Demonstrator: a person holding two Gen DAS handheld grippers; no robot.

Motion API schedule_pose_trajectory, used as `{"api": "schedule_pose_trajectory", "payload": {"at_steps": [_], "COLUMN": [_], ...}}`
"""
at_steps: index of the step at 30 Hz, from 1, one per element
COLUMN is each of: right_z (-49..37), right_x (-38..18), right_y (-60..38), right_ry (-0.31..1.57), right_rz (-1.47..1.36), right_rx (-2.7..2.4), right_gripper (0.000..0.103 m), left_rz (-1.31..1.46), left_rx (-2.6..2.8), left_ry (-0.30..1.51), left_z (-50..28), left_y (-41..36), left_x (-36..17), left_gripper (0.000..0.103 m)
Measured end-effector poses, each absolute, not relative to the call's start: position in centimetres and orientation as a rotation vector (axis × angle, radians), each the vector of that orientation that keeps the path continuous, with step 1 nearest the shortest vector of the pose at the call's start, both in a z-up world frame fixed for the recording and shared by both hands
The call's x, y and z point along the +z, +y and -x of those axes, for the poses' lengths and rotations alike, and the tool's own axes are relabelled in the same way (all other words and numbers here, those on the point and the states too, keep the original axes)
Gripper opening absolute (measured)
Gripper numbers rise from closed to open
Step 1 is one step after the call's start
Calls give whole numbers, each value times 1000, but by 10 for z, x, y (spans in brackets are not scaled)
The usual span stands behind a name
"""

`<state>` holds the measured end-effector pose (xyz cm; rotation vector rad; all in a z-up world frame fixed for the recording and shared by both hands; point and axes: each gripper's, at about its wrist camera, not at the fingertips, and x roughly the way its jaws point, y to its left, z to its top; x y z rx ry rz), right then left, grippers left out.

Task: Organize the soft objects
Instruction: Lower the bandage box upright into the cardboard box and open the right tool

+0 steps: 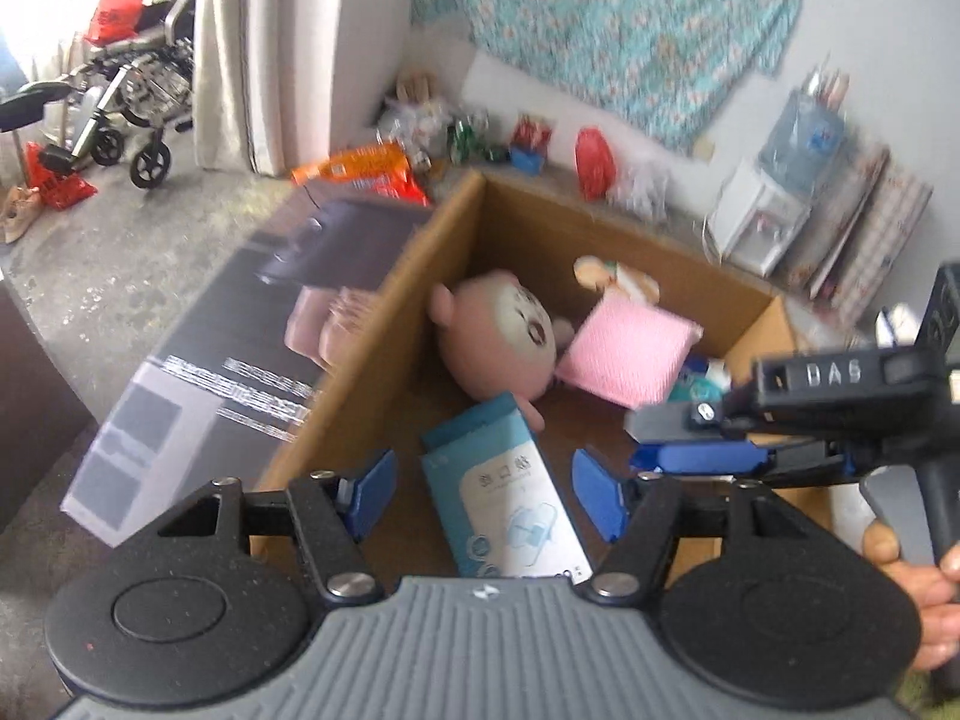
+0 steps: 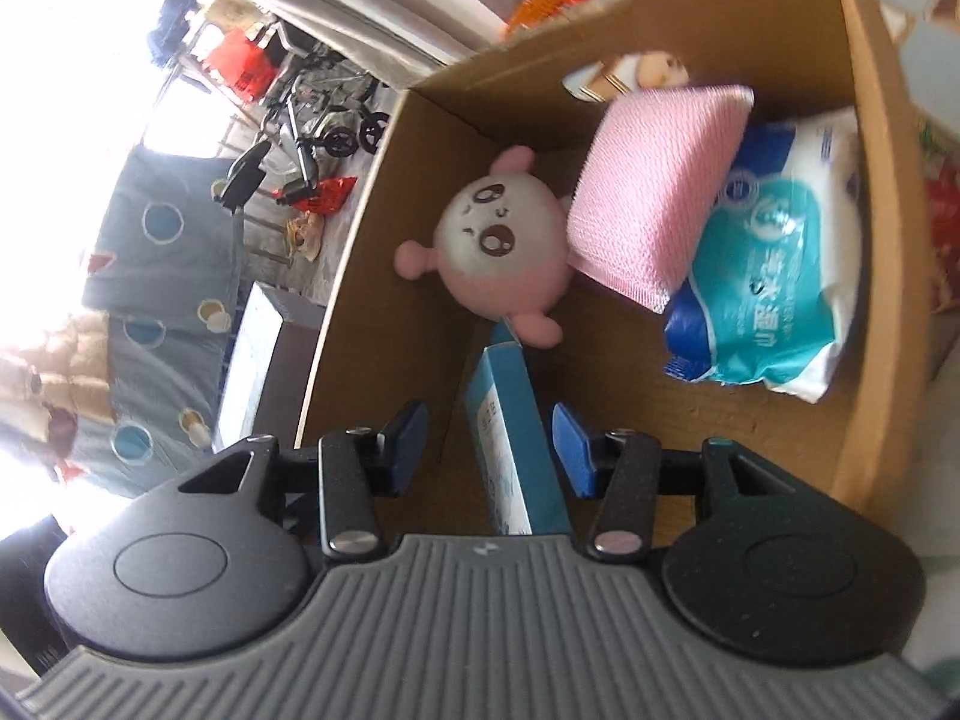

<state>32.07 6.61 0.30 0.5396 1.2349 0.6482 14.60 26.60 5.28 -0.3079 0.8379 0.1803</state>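
- While both of my grippers hang over the cardboard box [image 2: 882, 192], the soft things already lie inside it: the pink plush [image 2: 504, 246] by the left wall, the pink cushion [image 2: 654, 192] leaning on it, the wet-wipes pack [image 2: 774, 276] by the right wall.
- My left gripper [image 1: 486, 495] is spread and empty, and the blue-white packet [image 1: 510, 504] lies on the box floor beyond it.
- My right gripper [image 2: 489, 450] is released too; the packet [image 2: 510, 456] shows edge-on between the pads, but I can't tell whether it touches them.
- I judge the packet was put near the front because bare cardboard floor is free there.
- The box walls stand tall, so lifting straight up looks the safest way out.
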Motion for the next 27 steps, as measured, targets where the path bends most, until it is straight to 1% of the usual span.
{"api": "schedule_pose_trajectory", "payload": {"at_steps": [2, 4, 6, 7, 9, 11, 13, 18, 20, 25, 27], "right_z": [-317, -310, -308, -307, -309, -310, -310, -293, -287, -285, -285], "right_x": [10, 13, 11, 7, -1, -14, -26, -42, -41, -32, -30], "right_y": [65, 72, 86, 91, 103, 112, 118, 132, 137, 140, 141], "right_ry": [1240, 1246, 1254, 1257, 1272, 1306, 1359, 1483, 1487, 1473, 1505], "right_rz": [-477, -392, -317, -288, -246, -226, -212, -192, -173, -137, -135], "right_rx": [670, 686, 688, 684, 677, 662, 653, 691, 719, 765, 820], "right_gripper": [47, 47, 46, 44, 38, 26, 21, 21, 23, 24, 24], "left_rz": [322, 330, 337, 348, 385, 434, 480, 527, 521, 520, 533], "left_rx": [191, 215, 241, 251, 259, 261, 266, 337, 378, 441, 447], "left_ry": [793, 752, 729, 719, 692, 659, 618, 530, 489, 408, 383], "left_z": [-127, -107, -91, -84, -68, -49, -28, 17, 29, 55, 65], "left_y": [275, 282, 288, 291, 295, 299, 306, 310, 310, 304, 303], "left_x": [62, 68, 69, 69, 66, 63, 59, 46, 43, 33, 27], "left_gripper": [73, 73, 77, 77, 77, 77, 79, 80, 80, 80, 82]}}
